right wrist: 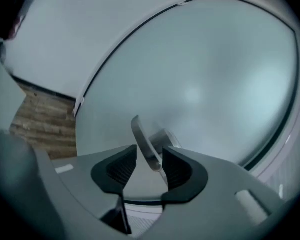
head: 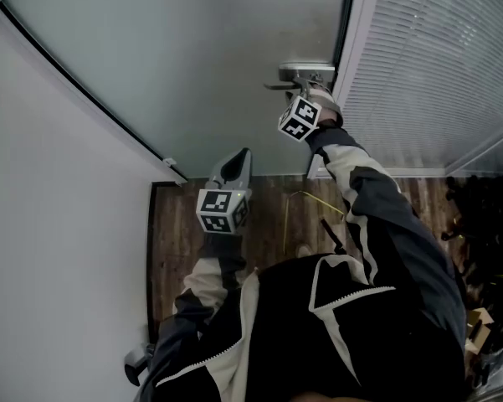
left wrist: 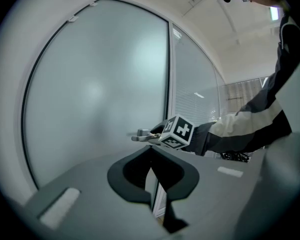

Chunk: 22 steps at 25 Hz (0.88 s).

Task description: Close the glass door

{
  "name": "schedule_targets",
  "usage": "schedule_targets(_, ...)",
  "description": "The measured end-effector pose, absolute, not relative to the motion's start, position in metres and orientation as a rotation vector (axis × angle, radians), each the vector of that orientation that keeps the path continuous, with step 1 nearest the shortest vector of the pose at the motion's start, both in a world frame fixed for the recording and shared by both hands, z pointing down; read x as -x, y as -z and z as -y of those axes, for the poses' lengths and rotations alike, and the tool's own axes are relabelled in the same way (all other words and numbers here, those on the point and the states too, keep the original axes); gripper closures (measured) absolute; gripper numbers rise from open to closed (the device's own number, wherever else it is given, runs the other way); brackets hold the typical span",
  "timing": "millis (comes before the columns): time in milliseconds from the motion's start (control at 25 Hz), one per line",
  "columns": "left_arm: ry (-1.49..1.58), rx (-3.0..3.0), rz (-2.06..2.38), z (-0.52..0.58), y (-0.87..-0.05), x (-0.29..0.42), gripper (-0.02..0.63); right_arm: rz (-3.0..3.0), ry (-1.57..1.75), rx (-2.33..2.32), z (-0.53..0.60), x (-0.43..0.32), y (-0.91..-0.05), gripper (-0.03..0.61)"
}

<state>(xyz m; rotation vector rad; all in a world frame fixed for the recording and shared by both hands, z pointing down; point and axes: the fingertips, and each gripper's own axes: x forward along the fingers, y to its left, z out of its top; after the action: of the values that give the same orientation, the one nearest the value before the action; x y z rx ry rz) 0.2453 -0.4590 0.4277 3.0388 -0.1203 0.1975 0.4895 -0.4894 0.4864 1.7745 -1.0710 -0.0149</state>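
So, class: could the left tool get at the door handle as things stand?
Probably not cleanly. The right tool straddles the handle, jaws open, and that arm crowds it. The left tool sits lower left; otherwise the way looks free.

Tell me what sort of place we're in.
Probably an office interior: a frosted glass door with a metal lever handle, slatted blinds beside it, and wood-look flooring.

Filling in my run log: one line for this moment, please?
right gripper: open, door handle between fingers, unclamped | left gripper: shut, empty
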Motion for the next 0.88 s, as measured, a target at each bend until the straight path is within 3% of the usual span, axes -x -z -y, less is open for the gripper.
schedule_targets(80, -0.185, -3.036, 0.113, 0.463, -0.425, -0.246, 0.611, 1.186, -0.008, -1.898, 0.481, -0.462, -0.470, 0.419)
schedule_targets(240, -0.144, -3.032, 0.065, 0.465, -0.406, -0.257, 0.611, 1.411, -0.066, -2.200, 0.456, -0.406, -0.425, 0.514)
schedule_targets(400, -0.103, -3.038, 0.001, 0.463, -0.387, -0.267, 0.611, 1.539, -0.110, -2.368, 0.430, -0.356, -0.401, 0.565)
schedule_targets(880, -0.075, -3.047, -0.211, 0.415, -0.395, -0.262, 0.611, 1.438, -0.271, -2.567, 0.359, -0.297, -0.413, 0.578)
